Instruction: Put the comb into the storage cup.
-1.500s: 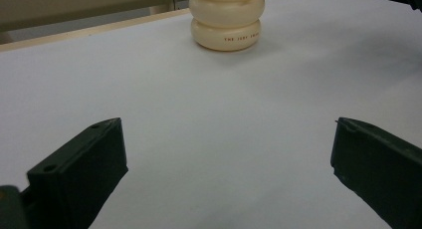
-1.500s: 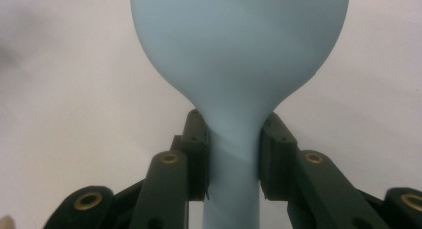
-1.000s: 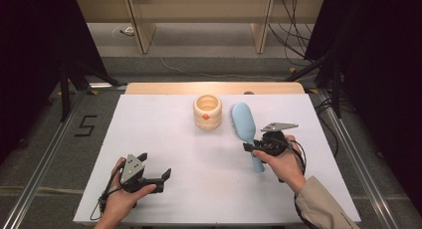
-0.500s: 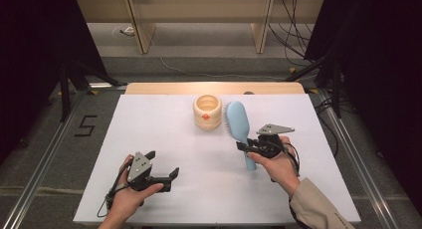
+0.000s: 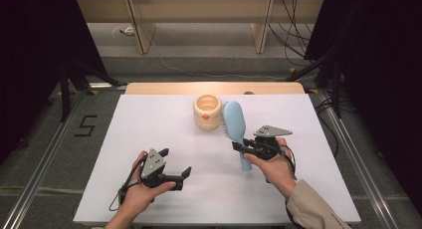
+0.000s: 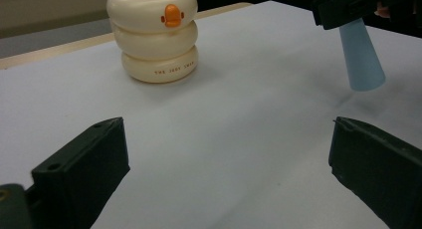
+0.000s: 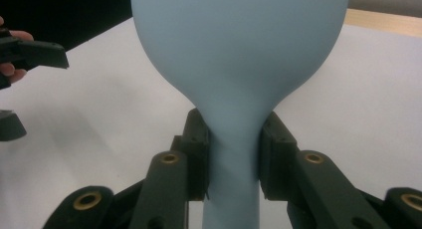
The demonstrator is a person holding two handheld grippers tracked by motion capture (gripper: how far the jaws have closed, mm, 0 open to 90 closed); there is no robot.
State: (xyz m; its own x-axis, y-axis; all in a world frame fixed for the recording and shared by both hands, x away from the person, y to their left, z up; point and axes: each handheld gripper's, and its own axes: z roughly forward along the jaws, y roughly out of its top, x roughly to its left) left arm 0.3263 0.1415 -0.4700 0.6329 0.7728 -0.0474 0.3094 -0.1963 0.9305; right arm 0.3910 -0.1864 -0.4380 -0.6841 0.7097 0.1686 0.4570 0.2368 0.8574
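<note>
right gripper [image 5: 239, 148]: jaws closed on the neck of the light blue hairbrush [image 5: 234, 122], one pad on each side, seen clearly in the right gripper view [image 7: 233, 159]
hairbrush: lifted off the table, head tilted toward the cup [image 5: 207, 112], bristles facing the cup side, head just beside the cup; touching or not, cannot tell
hairbrush handle: blunt end [image 6: 362, 64] points down at the table, below the jaws
left gripper [image 5: 181, 179]: jaws wide apart, nothing between them, holds nothing; sits well nearer the person than the cup, to its left
left gripper view: both jaws frame bare white table [image 6: 239, 139], cup [image 6: 155, 35] straight ahead
cup: cream, ringed like three stacked hoops, orange beak mark on the front, upright, near the far edge of the table
table [image 5: 149, 119]: white top, wooden strip behind the cup
in the way: nothing between left gripper and cup
</note>
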